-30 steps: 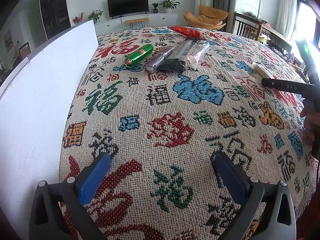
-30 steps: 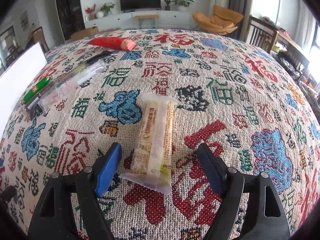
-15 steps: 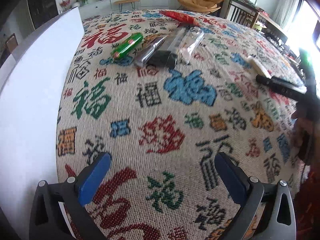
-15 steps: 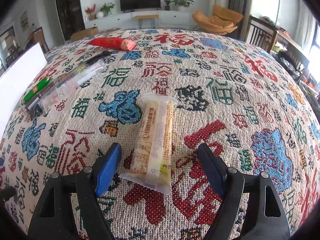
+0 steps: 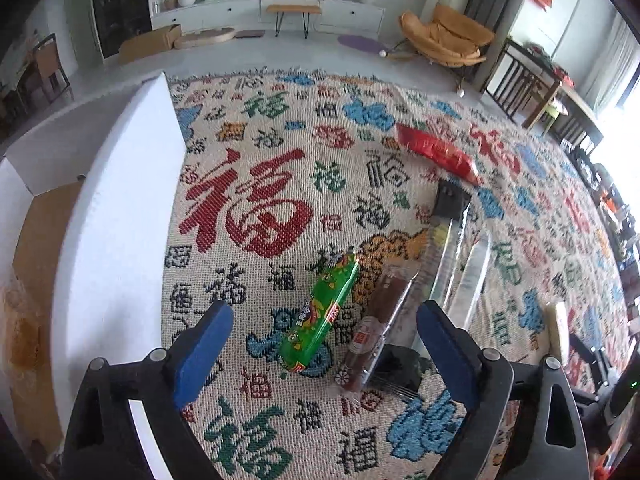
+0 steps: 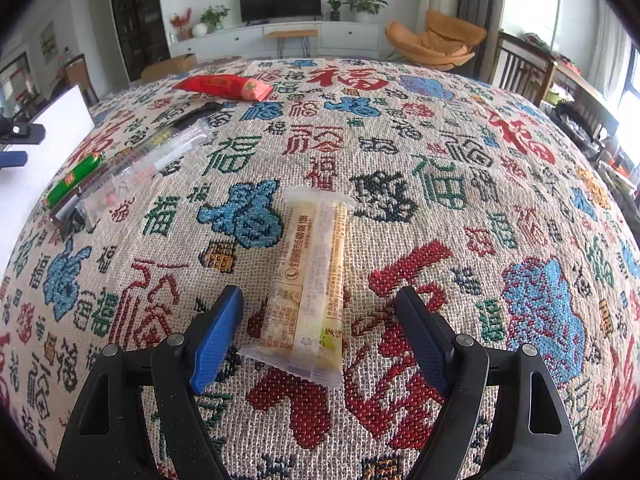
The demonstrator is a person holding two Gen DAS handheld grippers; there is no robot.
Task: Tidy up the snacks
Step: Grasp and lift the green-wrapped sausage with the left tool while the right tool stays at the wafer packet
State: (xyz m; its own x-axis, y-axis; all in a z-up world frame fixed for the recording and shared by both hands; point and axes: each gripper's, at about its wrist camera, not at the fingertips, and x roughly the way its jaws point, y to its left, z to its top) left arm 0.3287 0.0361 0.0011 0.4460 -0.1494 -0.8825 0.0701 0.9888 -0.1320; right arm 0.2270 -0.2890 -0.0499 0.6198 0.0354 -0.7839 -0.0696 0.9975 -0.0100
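Note:
A green sausage snack [image 5: 320,312] lies on the patterned cloth with a brown sausage [image 5: 374,328] beside it. Both sit between the fingers of my left gripper [image 5: 324,314], whose jaws are closing; the blue pads touch neither. Clear long packets [image 5: 452,272] lie to the right and a red packet [image 5: 436,152] farther back. My right gripper [image 6: 318,300] is open and hangs over the near end of a pale yellow bar packet [image 6: 308,280], its pads apart from it. The green snack [image 6: 74,178] and red packet [image 6: 224,86] also show in the right wrist view.
A white-walled cardboard box [image 5: 120,240] stands along the left edge of the cloth, open at the top. The pale bar packet [image 5: 558,328] and part of the right tool show at the right. Chairs and a wooden table stand beyond the cloth's far right side.
My left gripper has travelled forward over the cloth to the group of snacks, so the green and brown sausages now lie between its fingers, which stand a little narrower. The right gripper has not moved.

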